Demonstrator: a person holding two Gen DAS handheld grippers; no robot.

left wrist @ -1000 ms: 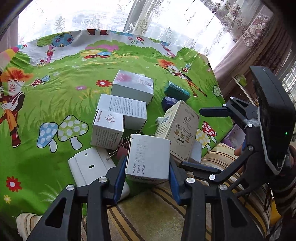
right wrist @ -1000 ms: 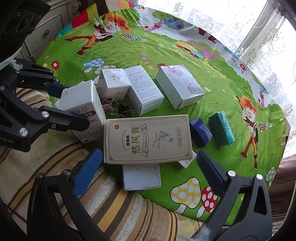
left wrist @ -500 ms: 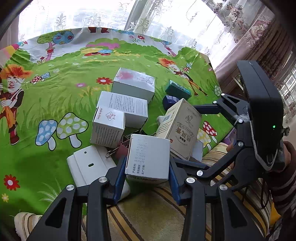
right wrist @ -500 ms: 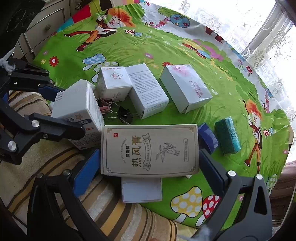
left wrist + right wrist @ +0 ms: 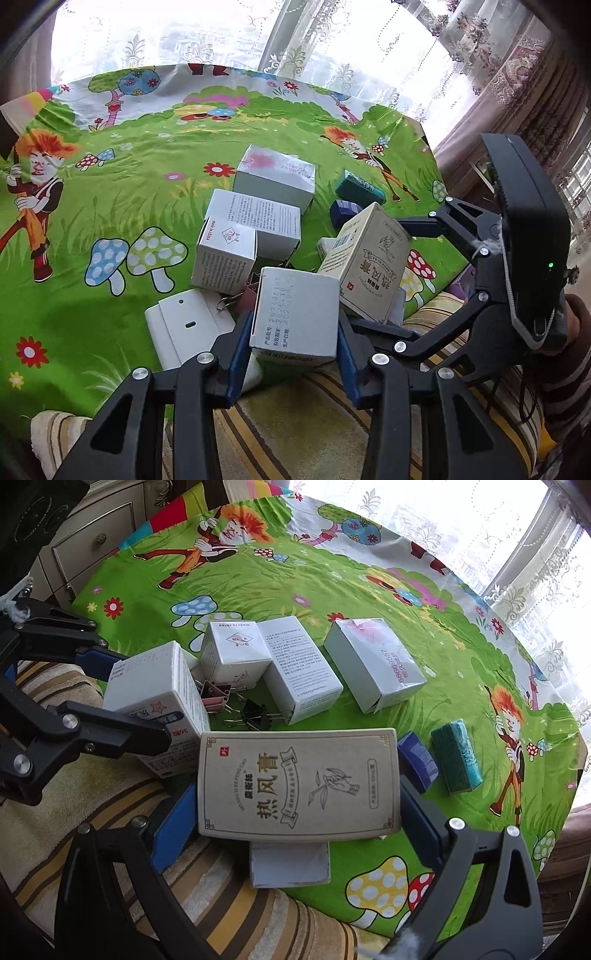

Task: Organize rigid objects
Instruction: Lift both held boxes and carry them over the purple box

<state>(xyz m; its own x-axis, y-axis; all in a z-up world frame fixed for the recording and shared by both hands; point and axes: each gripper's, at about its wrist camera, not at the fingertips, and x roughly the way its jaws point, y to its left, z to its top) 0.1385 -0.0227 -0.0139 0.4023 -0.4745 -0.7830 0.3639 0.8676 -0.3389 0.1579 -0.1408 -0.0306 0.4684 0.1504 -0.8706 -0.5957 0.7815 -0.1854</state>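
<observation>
Here the left gripper (image 5: 295,332) clamps a white box (image 5: 295,314); beside it, the right gripper (image 5: 295,812) clamps a beige carton (image 5: 299,782).

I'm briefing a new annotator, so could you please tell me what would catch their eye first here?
The loud green cartoon cloth with mushrooms fills the scene. On it, the right gripper clamps a large beige box with Chinese lettering, and the left gripper clamps a white box beside it, both by the striped near edge.
</observation>
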